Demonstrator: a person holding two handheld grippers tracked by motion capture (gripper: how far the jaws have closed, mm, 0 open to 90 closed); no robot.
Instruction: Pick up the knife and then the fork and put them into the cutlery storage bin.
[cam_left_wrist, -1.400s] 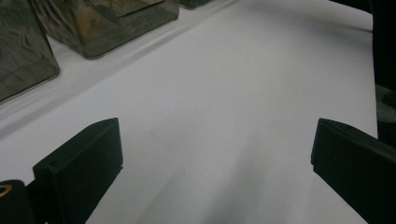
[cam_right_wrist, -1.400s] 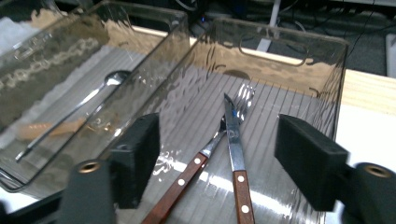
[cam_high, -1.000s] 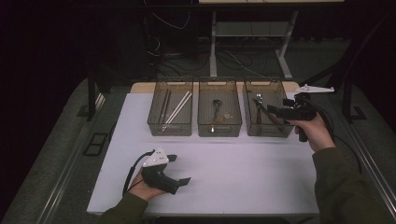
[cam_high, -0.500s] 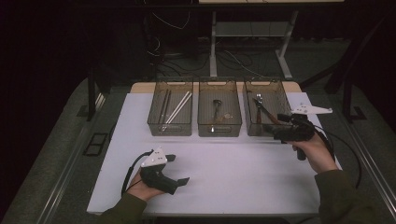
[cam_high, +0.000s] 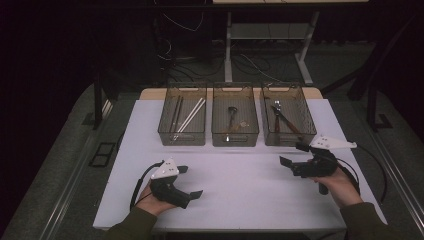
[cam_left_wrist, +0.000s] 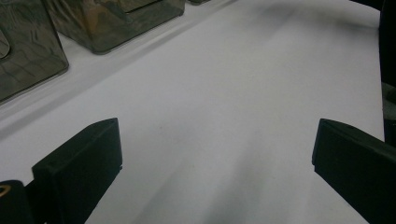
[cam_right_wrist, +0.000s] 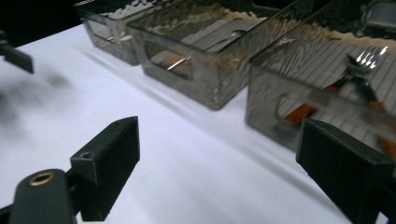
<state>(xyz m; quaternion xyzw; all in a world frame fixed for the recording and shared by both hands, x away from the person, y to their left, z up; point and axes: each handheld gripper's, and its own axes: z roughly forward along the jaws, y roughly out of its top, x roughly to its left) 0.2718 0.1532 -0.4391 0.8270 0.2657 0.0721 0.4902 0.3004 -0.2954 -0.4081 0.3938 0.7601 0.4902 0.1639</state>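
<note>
Three clear bins stand in a row at the back of the white table. The left bin holds chopsticks, the middle bin a spoon, and the right bin orange-handled forks. My left gripper rests low at the front left, open, with bare table between its jaws. My right gripper hovers just in front of the right bin. Its jaws have just been opening and are empty. A fork shows through the bin wall.
The table's back edge lies just behind the bins. A cable trails from the right gripper toward the table's right edge. A desk frame and loose wires are on the floor behind.
The right gripper has come back from over the right bin toward the person and sunk to just above the table in front of it. The left gripper has stayed put.
</note>
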